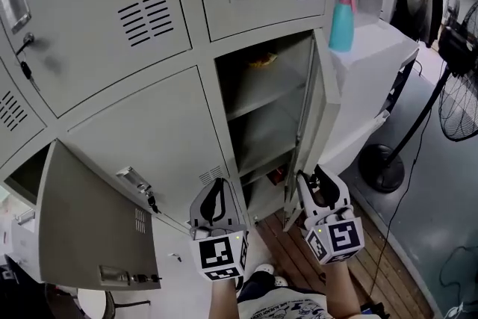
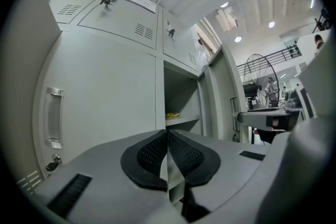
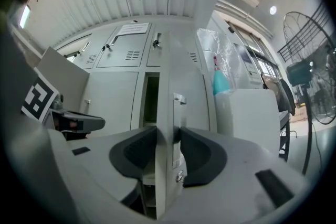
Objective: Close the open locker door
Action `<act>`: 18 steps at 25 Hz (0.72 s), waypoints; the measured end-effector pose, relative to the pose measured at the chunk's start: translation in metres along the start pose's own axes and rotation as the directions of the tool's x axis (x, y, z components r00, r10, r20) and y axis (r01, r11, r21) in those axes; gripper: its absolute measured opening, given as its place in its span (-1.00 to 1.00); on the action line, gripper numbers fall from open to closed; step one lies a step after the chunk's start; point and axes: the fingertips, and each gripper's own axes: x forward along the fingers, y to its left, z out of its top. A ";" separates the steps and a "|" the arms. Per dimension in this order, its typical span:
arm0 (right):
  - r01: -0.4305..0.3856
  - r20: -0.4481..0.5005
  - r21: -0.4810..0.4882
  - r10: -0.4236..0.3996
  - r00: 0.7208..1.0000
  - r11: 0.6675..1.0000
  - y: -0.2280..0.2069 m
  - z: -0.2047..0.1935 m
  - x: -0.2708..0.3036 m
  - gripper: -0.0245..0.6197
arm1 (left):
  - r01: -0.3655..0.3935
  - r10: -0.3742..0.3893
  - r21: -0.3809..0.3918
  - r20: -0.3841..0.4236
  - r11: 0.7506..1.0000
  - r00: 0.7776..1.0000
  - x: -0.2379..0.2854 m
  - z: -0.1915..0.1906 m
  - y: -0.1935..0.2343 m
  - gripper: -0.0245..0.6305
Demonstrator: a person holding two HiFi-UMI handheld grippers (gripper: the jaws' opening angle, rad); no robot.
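Your left tongs are pressed together on nothing and point level, off to the left of your right tongs. The right tongs are spread, and the free edge of the open locker door stands upright between their two pads. The left pad looks to be right at the sheet, though I can't be sure either pad actually bears on it. So the door is straight ahead of the right tongs, swung out toward you and hinged at the right side of its compartment.

Judge it as thin painted steel: stiff and light to swing, but smooth, so a pinch on the bare edge would likely slide. The better place is the outer face just beyond the right pad, by the handle and above the lock. Both sit near the free edge and far from the hinges, where a flat push gets the most leverage. Expect it to swing easily and perhaps bounce at the frame, so go gently.

Past the door, to the right of the right tongs, a teal spray bottle looks clear of the swing.
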 end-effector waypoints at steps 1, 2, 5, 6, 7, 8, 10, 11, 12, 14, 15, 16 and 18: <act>-0.009 0.001 0.001 0.009 1.000 1.000 0.003 0.000 0.002 -0.48 | -0.008 0.008 0.000 -0.002 1.000 1.000 -0.001 0.000 0.003 -0.88; -0.020 0.002 0.000 0.020 1.000 1.000 0.006 0.000 0.004 -0.48 | -0.016 0.016 -0.001 -0.003 1.000 1.000 -0.002 -0.001 0.007 -0.88; -0.046 0.003 -0.001 0.046 0.999 0.999 0.012 -0.001 0.010 -0.47 | -0.038 0.038 -0.003 -0.004 0.999 0.999 -0.004 -0.001 0.016 -0.88; -0.053 0.004 0.000 0.053 0.999 0.999 0.013 -0.001 0.011 -0.47 | -0.043 0.043 -0.002 -0.004 0.999 0.999 -0.004 -0.001 0.018 -0.88; -0.061 0.005 0.001 0.061 0.998 0.998 0.015 -0.001 0.013 -0.47 | -0.047 0.047 -0.002 -0.003 0.999 0.999 -0.005 -0.001 0.021 -0.88; -0.069 0.005 0.002 0.069 0.998 0.998 0.017 -0.001 0.015 -0.47 | -0.052 0.052 -0.001 -0.002 0.999 0.999 -0.005 0.000 0.023 -0.87; -0.088 0.006 0.002 0.088 0.996 0.996 0.022 -0.001 0.020 -0.47 | -0.063 0.063 0.000 0.001 0.998 0.998 -0.006 0.001 0.027 -0.88; -0.097 0.007 0.002 0.097 0.995 0.995 0.024 -0.002 0.022 -0.47 | -0.069 0.069 0.000 0.003 0.998 0.998 -0.006 0.001 0.030 -0.88; -0.104 0.007 0.003 0.104 0.995 0.995 0.027 -0.002 0.025 -0.46 | -0.074 0.074 0.001 0.005 0.997 0.997 -0.007 0.002 0.032 -0.88; -0.121 0.004 0.002 0.121 0.993 0.993 0.031 -0.003 0.030 -0.47 | -0.085 0.085 0.000 0.006 0.996 0.996 -0.007 0.002 0.036 -0.88; -0.131 0.002 0.000 0.131 0.991 0.991 0.033 -0.003 0.033 -0.47 | -0.091 0.091 0.000 0.006 0.996 0.996 -0.007 0.002 0.038 -0.88; -0.141 0.000 -0.003 0.141 0.990 0.990 0.036 -0.003 0.036 -0.47 | -0.098 0.098 -0.001 0.006 0.995 0.995 -0.008 0.002 0.040 -0.88; -0.160 -0.001 -0.006 0.160 0.987 0.987 0.041 -0.002 0.041 -0.48 | -0.109 0.109 -0.002 0.004 0.994 0.994 -0.008 0.002 0.044 -0.88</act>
